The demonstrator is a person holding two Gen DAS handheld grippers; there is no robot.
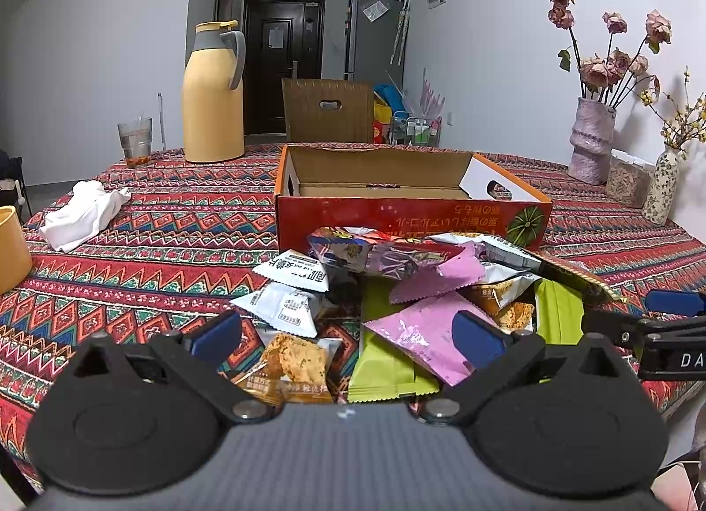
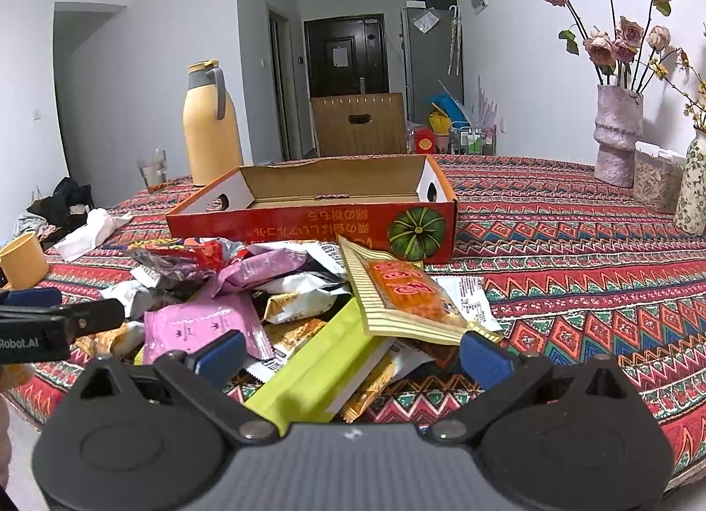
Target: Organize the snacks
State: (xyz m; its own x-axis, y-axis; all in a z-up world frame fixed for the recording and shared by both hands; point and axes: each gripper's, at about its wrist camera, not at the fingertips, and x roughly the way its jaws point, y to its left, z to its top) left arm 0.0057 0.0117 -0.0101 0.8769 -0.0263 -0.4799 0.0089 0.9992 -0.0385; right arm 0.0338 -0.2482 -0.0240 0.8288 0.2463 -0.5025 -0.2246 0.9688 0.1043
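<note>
A pile of snack packets (image 1: pixel 397 286) lies on the patterned tablecloth in front of an open red cardboard box (image 1: pixel 410 211), whose inside looks empty. The pile holds pink, green, white and orange packets. My left gripper (image 1: pixel 348 334) is open, low over the near edge of the pile, with a pink packet (image 1: pixel 423 330) and a biscuit packet (image 1: pixel 295 361) between its fingers. In the right wrist view the pile (image 2: pixel 282 290) and the box (image 2: pixel 317 211) show again. My right gripper (image 2: pixel 353 352) is open over a green packet (image 2: pixel 317 370), beside a striped orange packet (image 2: pixel 397 294).
A yellow thermos jug (image 1: pixel 214 92), a glass (image 1: pixel 134 142) and a white cloth (image 1: pixel 84 211) sit at the back left. A yellow cup (image 1: pixel 11 246) stands at the left edge. Vases with dried flowers (image 1: pixel 591 140) stand at the right. A chair (image 1: pixel 328 109) is behind the table.
</note>
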